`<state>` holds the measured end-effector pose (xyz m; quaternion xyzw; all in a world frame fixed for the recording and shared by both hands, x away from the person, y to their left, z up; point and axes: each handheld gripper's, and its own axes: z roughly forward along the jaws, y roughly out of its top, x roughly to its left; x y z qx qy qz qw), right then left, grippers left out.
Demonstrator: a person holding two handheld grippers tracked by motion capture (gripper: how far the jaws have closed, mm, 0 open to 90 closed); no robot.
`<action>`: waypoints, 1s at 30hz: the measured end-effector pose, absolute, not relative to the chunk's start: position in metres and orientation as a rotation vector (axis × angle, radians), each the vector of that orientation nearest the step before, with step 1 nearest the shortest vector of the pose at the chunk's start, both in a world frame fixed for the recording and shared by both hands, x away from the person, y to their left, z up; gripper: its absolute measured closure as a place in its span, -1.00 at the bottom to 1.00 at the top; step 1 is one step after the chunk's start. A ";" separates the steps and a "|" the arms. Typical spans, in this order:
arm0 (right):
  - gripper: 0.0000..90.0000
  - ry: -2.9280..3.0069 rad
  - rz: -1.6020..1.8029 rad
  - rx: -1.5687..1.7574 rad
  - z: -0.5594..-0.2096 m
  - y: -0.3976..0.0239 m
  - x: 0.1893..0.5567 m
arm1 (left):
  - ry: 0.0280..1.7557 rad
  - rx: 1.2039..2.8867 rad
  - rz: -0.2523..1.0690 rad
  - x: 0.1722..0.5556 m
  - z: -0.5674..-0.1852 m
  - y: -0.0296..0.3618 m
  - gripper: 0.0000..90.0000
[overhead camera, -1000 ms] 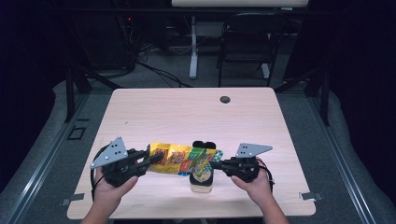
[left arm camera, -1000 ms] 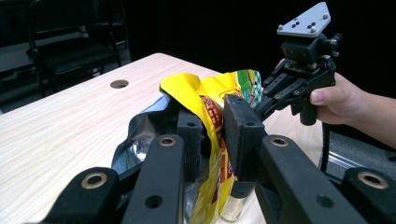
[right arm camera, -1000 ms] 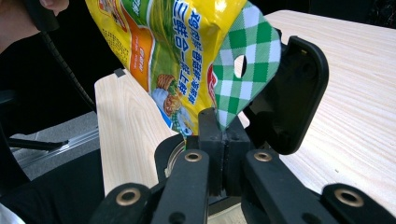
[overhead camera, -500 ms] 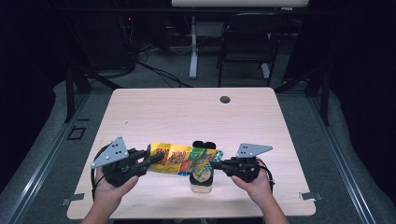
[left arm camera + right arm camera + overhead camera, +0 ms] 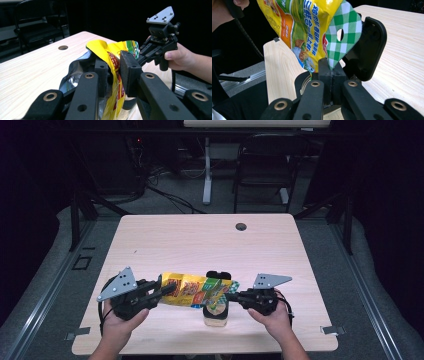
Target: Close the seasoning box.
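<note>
A yellow snack bag (image 5: pixel 192 291) hangs level between my two grippers, just above a clear jar (image 5: pixel 216 316) whose black flip lid (image 5: pixel 218 275) stands open behind it. My left gripper (image 5: pixel 167 290) is shut on the bag's left end. In the left gripper view its pads (image 5: pixel 130 71) pinch the yellow bag (image 5: pixel 112 60), whose silver inside (image 5: pixel 75 77) gapes beside them. My right gripper (image 5: pixel 231 296) is shut on the green checked end. In the right gripper view the jaws (image 5: pixel 331 75) clamp that corner of the bag (image 5: pixel 307 25), with the black lid (image 5: pixel 367 47) close behind.
The wooden table (image 5: pixel 200 245) has a round cable hole (image 5: pixel 241 226) near its far edge. The jar stands close to the near edge. A chair (image 5: pixel 260 170) and a table leg (image 5: pixel 206 170) stand on the dark floor beyond.
</note>
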<state>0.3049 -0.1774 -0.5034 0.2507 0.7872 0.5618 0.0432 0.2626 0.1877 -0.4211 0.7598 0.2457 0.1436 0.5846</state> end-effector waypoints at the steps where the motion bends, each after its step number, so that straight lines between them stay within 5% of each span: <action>1: 1.00 2.407 1.716 0.768 -0.503 -0.177 0.305 | 0.577 1.773 0.334 0.263 -0.421 0.188 0.71; 30: 1.00 2.415 1.716 0.771 -0.506 -0.179 0.306 | 0.563 1.756 0.324 0.263 -0.420 0.184 0.72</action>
